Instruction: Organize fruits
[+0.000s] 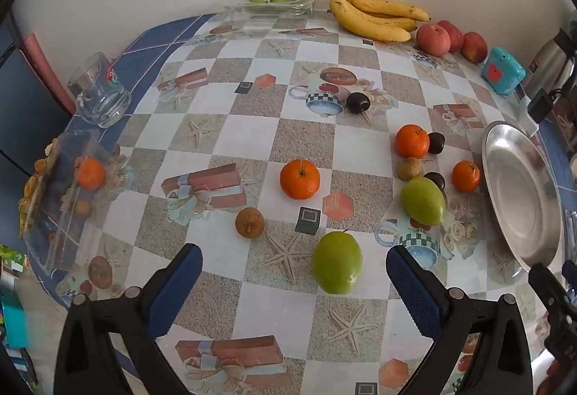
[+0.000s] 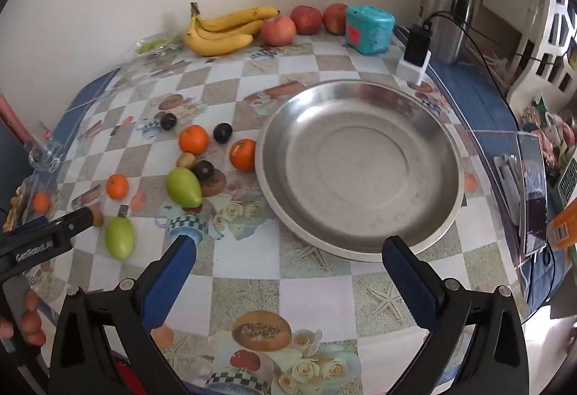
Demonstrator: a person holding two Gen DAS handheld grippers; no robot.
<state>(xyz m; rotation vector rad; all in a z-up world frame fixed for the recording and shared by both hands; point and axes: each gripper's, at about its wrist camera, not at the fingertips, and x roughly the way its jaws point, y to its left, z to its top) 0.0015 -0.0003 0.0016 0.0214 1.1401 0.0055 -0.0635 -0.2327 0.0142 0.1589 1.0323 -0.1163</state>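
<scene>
Loose fruit lies on the patterned tablecloth. A green fruit [image 1: 337, 262] sits just ahead of my left gripper [image 1: 294, 259], whose blue pads stand wide open with nothing between them. Beyond it lie a second green fruit [image 1: 423, 201], three oranges [image 1: 300, 178] [image 1: 412, 141] [image 1: 466, 175], small brown fruits [image 1: 249, 222] and dark round ones [image 1: 358, 102]. My right gripper [image 2: 289, 250] hovers open and empty in front of a steel plate [image 2: 443, 214], which holds no fruit. Bananas [image 2: 220, 29] and red apples [image 2: 278, 30] rest by the far wall.
A glass [image 1: 99, 95] and a clear plastic box [image 1: 61, 200] holding an orange stand at the table's left edge. A teal box [image 2: 368, 30], a charger [image 2: 414, 52], a steel kettle [image 2: 447, 1] and a clear stand with a phone [image 2: 530, 193] sit on the right. A hand [image 2: 30, 319] holds the left gripper.
</scene>
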